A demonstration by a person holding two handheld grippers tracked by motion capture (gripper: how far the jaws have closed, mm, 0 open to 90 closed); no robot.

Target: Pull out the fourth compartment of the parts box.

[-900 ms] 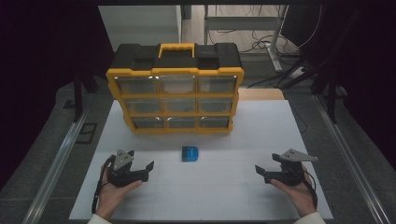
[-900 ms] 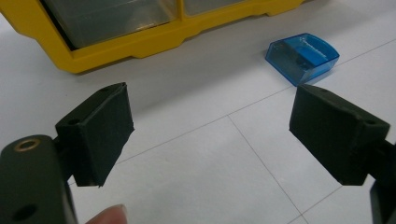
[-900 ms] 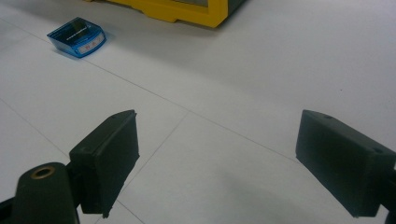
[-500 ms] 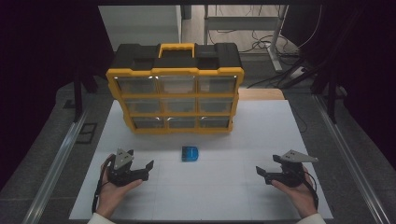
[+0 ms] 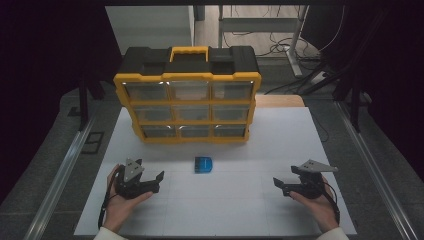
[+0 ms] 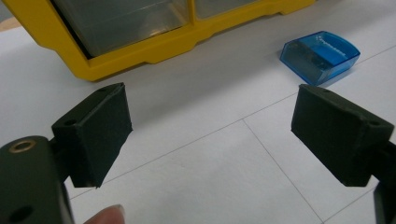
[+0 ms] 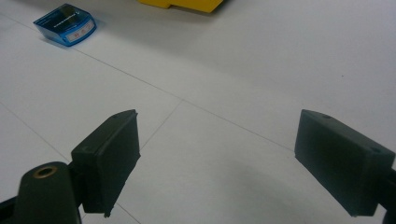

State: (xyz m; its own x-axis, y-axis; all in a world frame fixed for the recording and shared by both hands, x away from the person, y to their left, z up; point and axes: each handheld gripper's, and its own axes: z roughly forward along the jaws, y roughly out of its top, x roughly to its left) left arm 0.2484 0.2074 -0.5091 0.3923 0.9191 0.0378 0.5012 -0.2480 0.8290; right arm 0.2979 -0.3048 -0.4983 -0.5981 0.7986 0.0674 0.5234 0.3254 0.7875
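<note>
While both grippers rest low in frame: small blue box (image 5: 204, 165) lying flat at centre of high view, just below yellow organizer (image 5: 187, 95).

Long axis hard to judge from above, near-square; rounded end toward upper right in left gripper view (image 6: 321, 55). Label print too small to read. Organizer cut off at top edge there. Left gripper (image 5: 148, 181) and right gripper (image 5: 283, 186) spread wide, holding nothing.
</note>
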